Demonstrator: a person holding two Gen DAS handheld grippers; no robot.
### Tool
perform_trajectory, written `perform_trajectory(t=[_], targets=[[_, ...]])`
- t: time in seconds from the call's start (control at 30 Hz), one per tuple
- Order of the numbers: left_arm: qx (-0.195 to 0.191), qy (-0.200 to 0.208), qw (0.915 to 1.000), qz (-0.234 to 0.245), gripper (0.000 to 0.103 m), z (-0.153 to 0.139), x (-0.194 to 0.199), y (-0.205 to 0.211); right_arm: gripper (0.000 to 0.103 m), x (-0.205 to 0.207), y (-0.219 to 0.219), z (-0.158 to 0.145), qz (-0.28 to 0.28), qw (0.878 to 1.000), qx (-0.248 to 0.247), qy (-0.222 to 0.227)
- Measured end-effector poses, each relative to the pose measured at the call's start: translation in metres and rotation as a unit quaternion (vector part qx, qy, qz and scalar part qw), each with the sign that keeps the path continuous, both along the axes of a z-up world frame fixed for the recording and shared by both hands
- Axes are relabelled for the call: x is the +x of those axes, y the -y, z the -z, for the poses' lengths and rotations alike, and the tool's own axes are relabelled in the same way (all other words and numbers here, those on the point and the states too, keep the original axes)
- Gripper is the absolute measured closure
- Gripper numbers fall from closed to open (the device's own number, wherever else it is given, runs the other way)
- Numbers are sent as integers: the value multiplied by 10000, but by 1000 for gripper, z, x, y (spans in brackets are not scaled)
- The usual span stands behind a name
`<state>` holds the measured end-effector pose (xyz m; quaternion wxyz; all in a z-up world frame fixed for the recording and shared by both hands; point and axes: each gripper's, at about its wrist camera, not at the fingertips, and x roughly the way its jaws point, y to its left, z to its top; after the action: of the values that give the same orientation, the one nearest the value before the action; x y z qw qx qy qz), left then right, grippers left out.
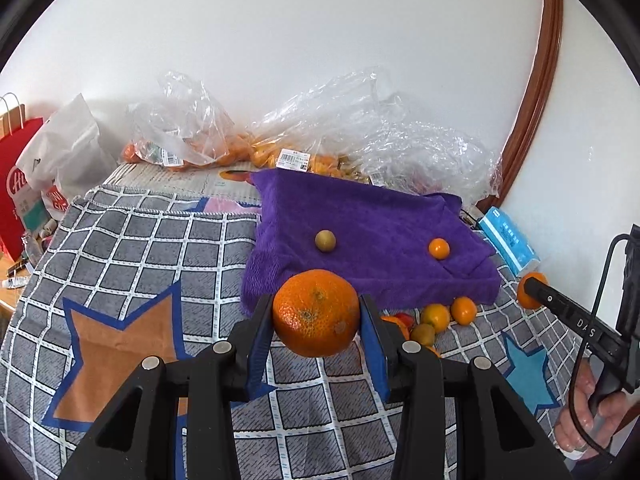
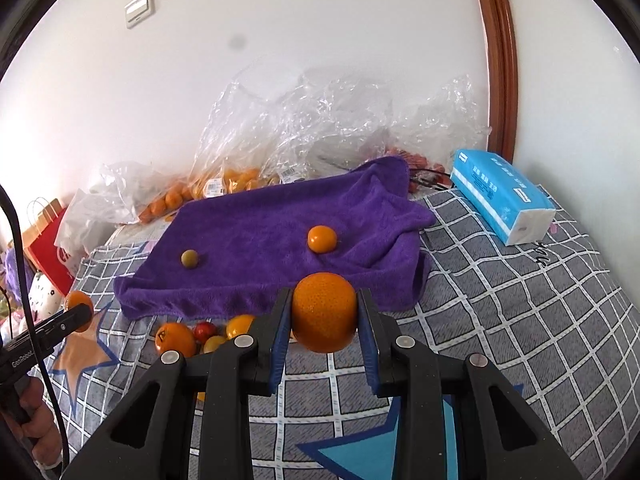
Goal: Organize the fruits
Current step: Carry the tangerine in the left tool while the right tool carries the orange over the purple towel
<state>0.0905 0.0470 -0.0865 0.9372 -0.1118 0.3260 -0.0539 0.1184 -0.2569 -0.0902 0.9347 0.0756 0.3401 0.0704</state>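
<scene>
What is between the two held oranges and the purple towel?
Nothing visible. Each orange hangs just short of the purple towel; only two small fruits lie on it, with bare cloth around them.

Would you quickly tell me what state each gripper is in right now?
Left gripper: closed on a large orange, held above the checked cloth.
Right gripper: closed on a smaller orange.

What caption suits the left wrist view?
Left gripper holding an orange before a purple towel bearing two small fruits.
</scene>
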Motion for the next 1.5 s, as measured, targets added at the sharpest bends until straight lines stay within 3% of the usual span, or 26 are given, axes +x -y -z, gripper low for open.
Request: perform_trajectory(t=[0.6,0.87,1.2,1.5], targets=[[259,287,9992,-125,64,-30,41,21,71,32,3,-22,115,9995,83,287],[-69,147,9998,-134,64,-28,64,13,71,55,2,-17,102,9995,234,184],[-68,119,9992,-370,64,-25,90,-5,71,81,0,-17,80,9996,214,170],[-498,-141,9975,-486,64,-6,114,-21,71,106,-1,-9,103,9997,132,153]])
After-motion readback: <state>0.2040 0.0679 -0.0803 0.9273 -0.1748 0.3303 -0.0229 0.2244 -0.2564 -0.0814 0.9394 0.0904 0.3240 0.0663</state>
